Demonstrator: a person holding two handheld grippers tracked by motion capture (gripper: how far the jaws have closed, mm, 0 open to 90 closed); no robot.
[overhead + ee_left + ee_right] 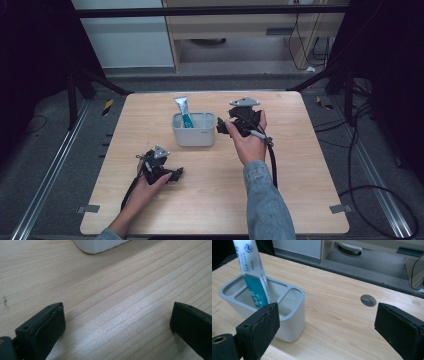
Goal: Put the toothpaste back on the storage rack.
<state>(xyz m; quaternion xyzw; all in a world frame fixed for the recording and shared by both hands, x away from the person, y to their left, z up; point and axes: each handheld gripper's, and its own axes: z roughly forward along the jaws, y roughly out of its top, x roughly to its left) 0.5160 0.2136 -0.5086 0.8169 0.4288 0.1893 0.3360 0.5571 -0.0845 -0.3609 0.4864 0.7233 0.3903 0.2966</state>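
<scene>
A grey holder [194, 129] with several compartments stands on the wooden table [290, 200], a little behind its middle. A white and teal tube [183, 112] leans upright in the holder's left part. My right gripper [223, 126] hovers just right of the holder, jaws open and empty. In the right gripper view the holder [295, 315] and the tube [253, 277] sit beyond the left jaw, with my right gripper [327, 315] over bare wood. My left gripper [177, 174] rests low at the front left, open. In the left gripper view my left gripper [117, 315] frames bare table, and the holder's base [100, 245] lies ahead.
A round metal grommet [368, 300] is set into the table beyond the right jaw. Behind the table stands a wooden cabinet [250, 30]. Cables [370, 165] trail on the floor at the right. Bare wood stretches across the table's front and right.
</scene>
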